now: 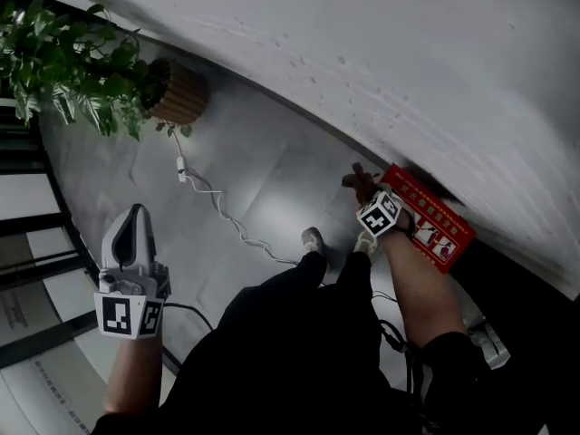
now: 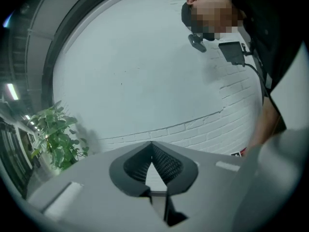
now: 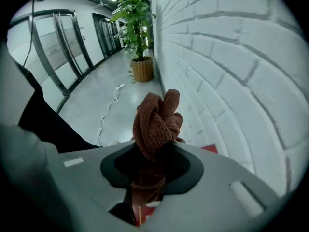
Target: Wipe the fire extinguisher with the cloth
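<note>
Right gripper (image 3: 154, 153) jaws clamp cloth (image 3: 157, 120) beside wall (image 3: 231, 57); open floor (image 1: 254, 179) leftward.

A leafy potted plant (image 1: 68, 66) stands at the far left in a round wicker pot (image 1: 181, 91), close by the white brick wall (image 1: 408, 62). A white cable (image 1: 227, 211) snakes from near the pot across the grey floor (image 1: 263, 166) — glossy, tiled. Glass doors (image 3: 63, 42) line the left side, well apart from the wall.

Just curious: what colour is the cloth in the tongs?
The cloth is reddish brown, clearest in the right gripper view.
</note>
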`<state>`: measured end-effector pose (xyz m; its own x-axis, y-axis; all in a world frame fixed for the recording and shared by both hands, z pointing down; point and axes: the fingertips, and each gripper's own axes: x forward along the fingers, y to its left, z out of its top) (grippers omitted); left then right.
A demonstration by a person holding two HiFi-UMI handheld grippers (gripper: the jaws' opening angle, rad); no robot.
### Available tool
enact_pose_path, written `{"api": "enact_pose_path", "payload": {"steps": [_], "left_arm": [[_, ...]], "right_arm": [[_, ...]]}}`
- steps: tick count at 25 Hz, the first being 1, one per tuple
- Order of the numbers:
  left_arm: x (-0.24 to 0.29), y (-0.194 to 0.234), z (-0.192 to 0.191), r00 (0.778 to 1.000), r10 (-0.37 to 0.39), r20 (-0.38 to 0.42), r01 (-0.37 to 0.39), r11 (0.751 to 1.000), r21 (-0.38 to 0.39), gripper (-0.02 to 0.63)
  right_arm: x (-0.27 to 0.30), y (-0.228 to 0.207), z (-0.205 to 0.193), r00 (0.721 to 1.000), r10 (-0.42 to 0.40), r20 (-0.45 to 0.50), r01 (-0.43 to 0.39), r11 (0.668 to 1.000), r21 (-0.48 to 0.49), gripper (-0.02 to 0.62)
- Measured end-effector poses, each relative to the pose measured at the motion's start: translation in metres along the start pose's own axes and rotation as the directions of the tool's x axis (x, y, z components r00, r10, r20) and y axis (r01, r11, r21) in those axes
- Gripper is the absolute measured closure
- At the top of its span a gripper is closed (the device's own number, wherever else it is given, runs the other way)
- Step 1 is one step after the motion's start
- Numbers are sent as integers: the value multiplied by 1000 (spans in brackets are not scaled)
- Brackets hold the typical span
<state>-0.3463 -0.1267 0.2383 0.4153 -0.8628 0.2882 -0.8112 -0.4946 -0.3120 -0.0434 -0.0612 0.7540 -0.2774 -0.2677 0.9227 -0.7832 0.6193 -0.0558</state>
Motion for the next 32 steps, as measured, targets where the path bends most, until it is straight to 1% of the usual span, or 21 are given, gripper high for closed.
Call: {"api": "enact_pose_path", "payload": {"steps": [1,3,5,7,9,11,14,17,19,20,22,23,24,25,26,27,29,32], "left_arm": [[-7,3,2,1000,10,-8,-10,1000,9,606],[-15,4,5,1000,12,-14,-12,1000,17,606],[-14,2,6,1000,2,-7,-2,1000,12,606],[-6,-2,7,1000,-18,11,18,1000,0,606],[10,-12,10,998,-60,37,60,998,-12,606],[28,-29,15,991,-120,65,121,992,-21,606],[52,-56,26,972,-211,100,214,977,-20,606],[70,-79,38,950,-283,132,289,957,-28,606],[77,-91,42,938,-316,143,321,947,-12,607],[78,-93,43,934,-326,143,329,944,1,606],[79,-95,45,932,-330,149,333,943,2,606],[77,-94,44,932,-328,150,331,944,10,606],[74,-90,42,934,-323,150,324,946,20,606],[71,-86,40,938,-312,149,312,950,25,606],[67,-80,38,944,-297,146,297,955,24,606],[62,-73,34,950,-279,142,279,960,18,606],[53,-58,27,964,-235,126,236,972,1,607],[34,-33,16,982,-161,98,162,987,-7,606]], "right_arm": [[9,9,3,999,28,-23,-28,1000,-3,489],[17,18,-5,997,59,-48,-58,998,18,488],[13,16,-18,997,60,-43,-58,998,31,488],[2,13,-38,997,47,-57,-44,998,44,488],[-14,10,-70,997,24,-80,-16,995,95,489],[-33,4,-110,994,-11,-108,28,986,164,489],[-65,-8,-179,985,-63,-163,106,957,271,489],[-101,-16,-256,965,-103,-242,190,908,372,491],[-124,-18,-309,946,-112,-304,245,862,444,491],[-134,-17,-335,932,-104,-346,273,829,487,491],[-157,-12,-381,894,-81,-441,349,743,571,491],[-165,-12,-390,889,-92,-450,376,708,598,491],[-166,-17,-386,901,-130,-413,379,697,608,492],[-162,-24,-369,919,-183,-349,369,711,598,493],[-158,-30,-345,932,-226,-284,354,738,575,494],[-153,-32,-317,942,-245,-228,333,768,548,495],[-137,-28,-253,963,-235,-135,271,831,486,497],[-95,-13,-149,988,-155,-14,150,926,346,499]]}}
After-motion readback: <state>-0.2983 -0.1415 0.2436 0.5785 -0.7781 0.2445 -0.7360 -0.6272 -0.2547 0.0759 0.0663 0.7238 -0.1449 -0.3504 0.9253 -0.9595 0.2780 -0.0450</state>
